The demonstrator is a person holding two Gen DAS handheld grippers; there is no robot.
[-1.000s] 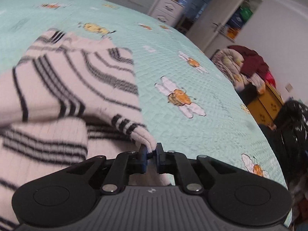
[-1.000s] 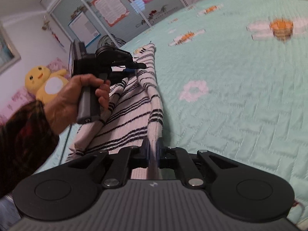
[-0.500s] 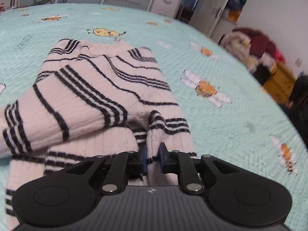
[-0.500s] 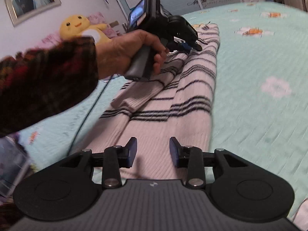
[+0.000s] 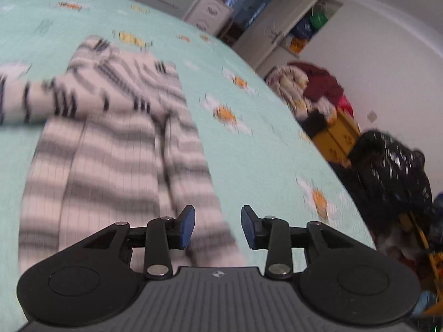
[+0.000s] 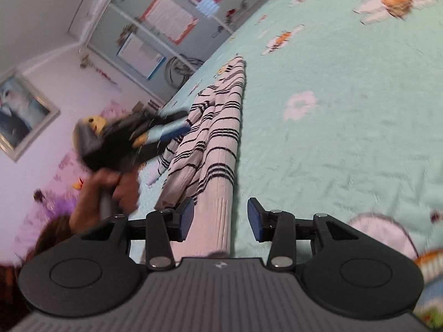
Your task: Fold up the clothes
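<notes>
- Left wrist view: we see the left gripper (image 5: 218, 225) with its jaws spread wide and nothing between them; its blue pads (image 5: 187, 227) hang above the near end of the striped sweater (image 5: 116, 149).
- The striped sweater, pale pink with dark bands, lies flat on the bed (image 5: 263, 152), folded into a long strip that runs from the near edge toward the far side. One sleeve (image 5: 27, 99) sticks out toward the left edge of the view. Motion blur softens its detail.
- The bed carries a mint-green quilted cover with a daisy-and-bee print (image 5: 225, 114).
- Beyond the bed's right edge we see a heap of clothes (image 5: 313, 91) on a yellow cabinet (image 5: 336, 135), and a black bag (image 5: 393, 166) just beside it. White shelving (image 5: 279, 25) stands against the far wall.
- Right wrist view: the right gripper (image 6: 220, 218) is likewise released, jaws well apart. The near end of the striped sweater (image 6: 218, 160) passes between them, touching neither pad as far as we can tell.
- The person's left hand (image 6: 110, 185) grips the handle of the left gripper (image 6: 166, 127), which is held off the sweater's left edge; blur hides its fingers here.
- Room details in this view: a framed picture (image 6: 22, 116) on the left wall, a yellow plush toy (image 6: 92, 123) behind the hand, and glazed doors with posters (image 6: 163, 25) at the far end.
</notes>
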